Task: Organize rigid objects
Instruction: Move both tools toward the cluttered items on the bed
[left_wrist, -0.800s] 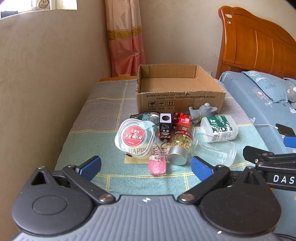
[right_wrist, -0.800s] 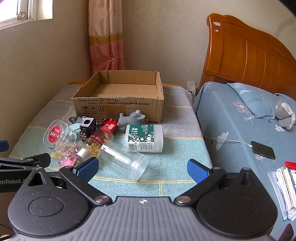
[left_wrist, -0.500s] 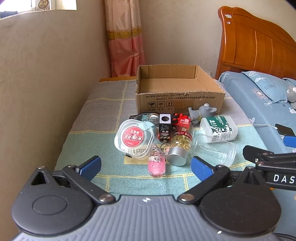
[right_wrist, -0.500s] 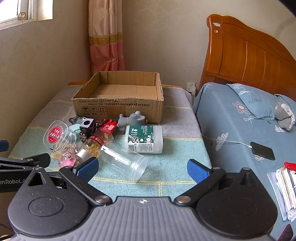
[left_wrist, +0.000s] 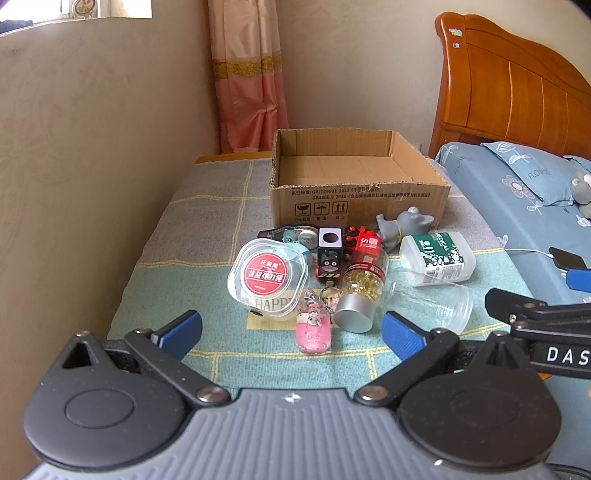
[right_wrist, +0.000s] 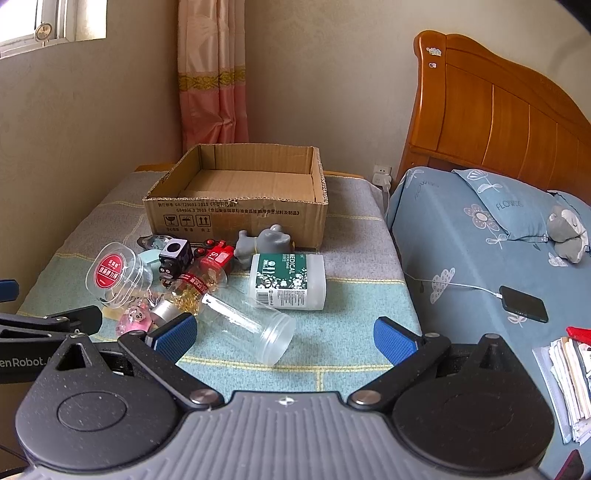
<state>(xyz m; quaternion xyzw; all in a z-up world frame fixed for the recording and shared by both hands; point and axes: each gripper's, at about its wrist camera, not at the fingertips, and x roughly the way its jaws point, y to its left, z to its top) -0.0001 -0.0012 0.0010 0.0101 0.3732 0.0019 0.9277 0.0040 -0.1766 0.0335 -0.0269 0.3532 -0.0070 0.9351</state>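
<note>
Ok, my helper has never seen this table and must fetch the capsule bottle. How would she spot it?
Start at the open cardboard box at the table's far end and look to the clutter in front of it. In the middle lies the capsule bottle, on its side between a pink keychain charm and an empty clear jar. It alone holds golden capsules behind a silver cap.

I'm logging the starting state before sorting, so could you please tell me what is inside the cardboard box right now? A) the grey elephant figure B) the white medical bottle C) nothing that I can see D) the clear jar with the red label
C: the cardboard box shows only its bare floor in both views, while every item lies on the blanket in front of it.
</note>
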